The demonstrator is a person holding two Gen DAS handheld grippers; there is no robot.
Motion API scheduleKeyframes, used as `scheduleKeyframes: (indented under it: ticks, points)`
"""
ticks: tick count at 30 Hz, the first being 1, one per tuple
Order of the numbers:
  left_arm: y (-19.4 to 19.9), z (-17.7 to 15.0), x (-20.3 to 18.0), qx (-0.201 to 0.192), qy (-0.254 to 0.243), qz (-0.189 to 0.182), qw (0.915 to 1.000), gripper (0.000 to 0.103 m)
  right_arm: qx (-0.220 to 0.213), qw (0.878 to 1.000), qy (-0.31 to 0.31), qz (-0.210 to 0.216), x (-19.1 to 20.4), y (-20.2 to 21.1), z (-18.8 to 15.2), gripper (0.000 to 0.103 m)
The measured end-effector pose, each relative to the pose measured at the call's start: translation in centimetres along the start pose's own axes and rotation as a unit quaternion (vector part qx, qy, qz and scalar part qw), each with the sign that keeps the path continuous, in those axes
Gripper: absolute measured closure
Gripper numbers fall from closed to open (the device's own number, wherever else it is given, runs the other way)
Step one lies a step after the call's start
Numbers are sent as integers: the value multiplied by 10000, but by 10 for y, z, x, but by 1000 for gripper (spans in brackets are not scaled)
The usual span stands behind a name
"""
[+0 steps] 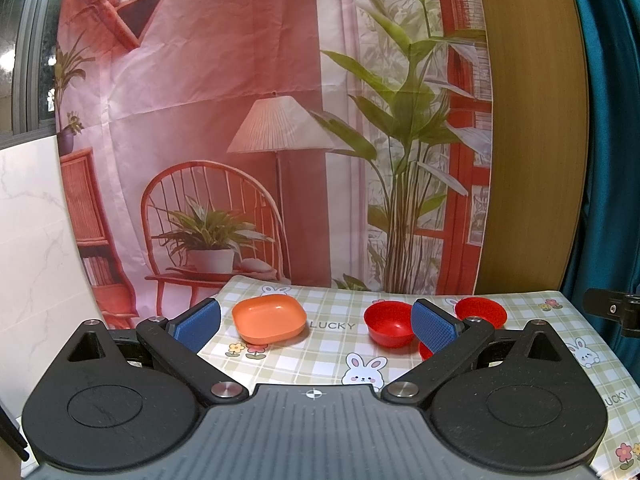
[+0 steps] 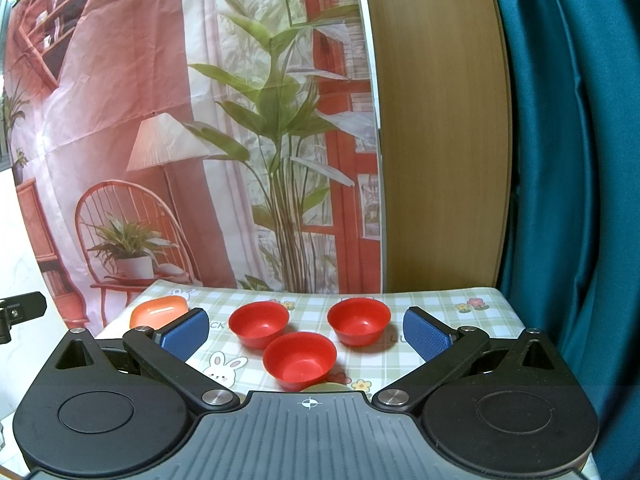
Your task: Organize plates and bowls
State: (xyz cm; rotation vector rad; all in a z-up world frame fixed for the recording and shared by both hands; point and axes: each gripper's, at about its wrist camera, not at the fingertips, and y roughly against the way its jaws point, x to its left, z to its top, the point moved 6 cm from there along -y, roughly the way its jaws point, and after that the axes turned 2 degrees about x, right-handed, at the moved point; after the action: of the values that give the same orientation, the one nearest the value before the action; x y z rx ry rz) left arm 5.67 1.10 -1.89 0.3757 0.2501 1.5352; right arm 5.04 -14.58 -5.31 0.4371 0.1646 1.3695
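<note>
An orange square plate (image 1: 269, 323) sits on the checked tablecloth (image 1: 320, 360) at the far left; it also shows in the right wrist view (image 2: 159, 311). Three red bowls stand to its right: a left one (image 2: 259, 323), a right one (image 2: 359, 320) and a near one (image 2: 299, 360). In the left wrist view I see the left bowl (image 1: 389, 323) and the right bowl (image 1: 480, 310); the near one is mostly hidden behind a finger. My left gripper (image 1: 316, 326) is open and empty, short of the plate. My right gripper (image 2: 306, 333) is open and empty, above the bowls.
A pale green rim (image 2: 324, 387) peeks out just in front of the near bowl. A printed backdrop (image 1: 260, 120) hangs behind the table, with a wooden panel (image 2: 440, 140) and teal curtain (image 2: 568, 160) to the right. A white marble board (image 1: 32, 240) stands at the left.
</note>
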Motion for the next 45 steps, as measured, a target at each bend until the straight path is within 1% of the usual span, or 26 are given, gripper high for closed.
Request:
scheduleKeyframes:
  ticks: [16, 18, 19, 23, 24, 27, 29, 32, 36, 39, 41, 45]
  points:
    - [-1, -4, -1, 31, 41, -25, 10000, 1, 19, 10000, -26, 28, -1, -3, 1, 0]
    - [-2, -5, -1, 62, 75, -18, 10000, 1, 14, 10000, -50, 30, -1, -2, 6, 0]
    - [-4, -6, 0, 123, 106, 13, 9999, 0, 3, 10000, -67, 32, -1, -2, 2, 0]
    - [-13, -2, 2, 253, 141, 85, 9995, 0, -125, 9998, -165, 24, -3, -2, 7, 0]
    - [-14, 0, 3, 232, 126, 131, 9996, 0, -191, 9996, -206, 21, -4, -2, 9, 0]
    - [-16, 8, 10, 6, 22, 313, 9995, 0, -461, 9985, -291, 20, -9, -7, 16, 0]
    - [-25, 15, 15, 6, -25, 310, 9995, 0, -647, 9976, -228, 31, -9, -12, 21, 0]
    - [-42, 22, 24, 88, -16, 219, 9997, 1, -771, 9969, -182, 7, -8, -22, 32, 0]
    - [-66, 30, 37, 136, -40, 157, 9998, 1, -760, 9956, -472, 288, -4, -43, 38, 0]
    - [-82, 35, 50, 135, -21, 55, 9999, 1, -1020, 9909, -724, 490, 6, -58, 43, 0]
    - [-95, 38, 60, 163, -28, 34, 9999, 1, -938, 9918, -677, 547, 17, -70, 47, 0]
    - [-123, 44, 85, 239, -157, 205, 9994, 1, -619, 9935, -606, 735, 42, -100, 54, 0]
